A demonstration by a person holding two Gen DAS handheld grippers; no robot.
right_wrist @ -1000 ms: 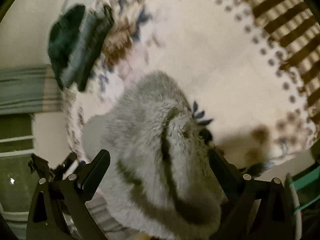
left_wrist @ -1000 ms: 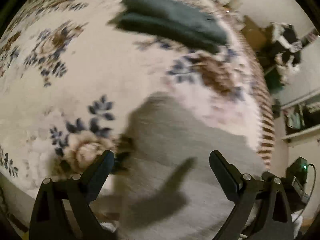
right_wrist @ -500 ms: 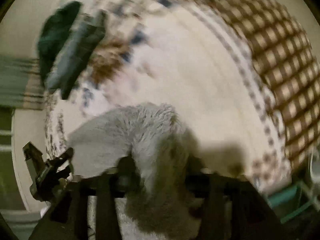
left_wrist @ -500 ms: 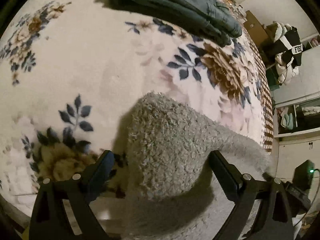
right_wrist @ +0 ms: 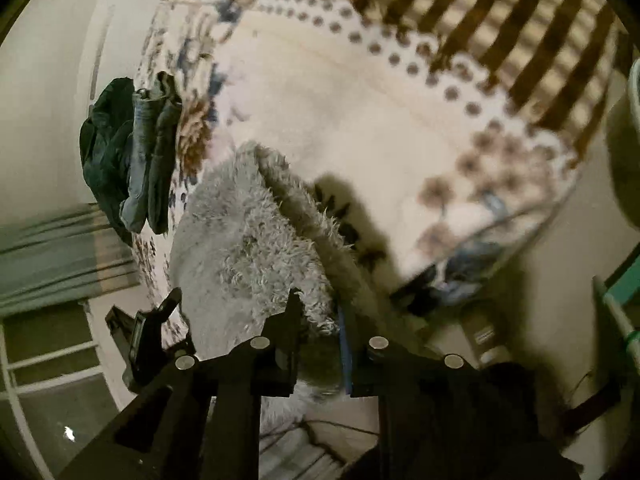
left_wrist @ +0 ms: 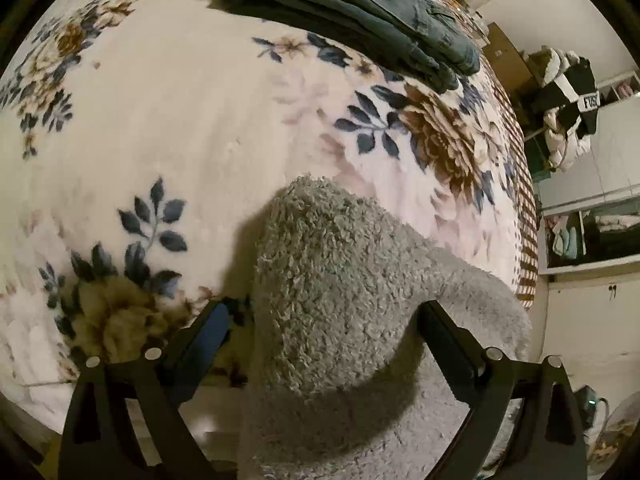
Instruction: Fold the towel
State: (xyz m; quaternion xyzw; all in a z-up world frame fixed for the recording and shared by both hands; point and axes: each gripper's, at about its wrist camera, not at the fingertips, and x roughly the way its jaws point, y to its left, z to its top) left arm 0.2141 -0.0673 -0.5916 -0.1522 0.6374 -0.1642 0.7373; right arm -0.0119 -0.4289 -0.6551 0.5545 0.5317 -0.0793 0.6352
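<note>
A fluffy grey towel (left_wrist: 332, 280) lies at the near edge of a bed covered by a floral blanket (left_wrist: 160, 120). One humped corner of it rises between the fingers of my left gripper (left_wrist: 324, 320), which stands open around it. In the right wrist view the same towel (right_wrist: 248, 240) runs down into my right gripper (right_wrist: 320, 312), whose jaws are shut on its rolled edge. My left gripper (right_wrist: 144, 332) also shows as a dark shape at the towel's far side. The towel's lower part hangs off the bed and is hidden behind the fingers.
A stack of folded dark green and denim clothes (left_wrist: 360, 12) lies on the far part of the blanket (right_wrist: 340, 120), seen also as a clothes stack (right_wrist: 136, 160). A black and white jacket (left_wrist: 568, 112) hangs by shelves at the right. The bed's checked border (right_wrist: 500, 20) marks its edge.
My right gripper has gone from open around the towel to shut on its edge, and its view has swung. The left gripper has moved in so the towel corner sits between its open fingers.
</note>
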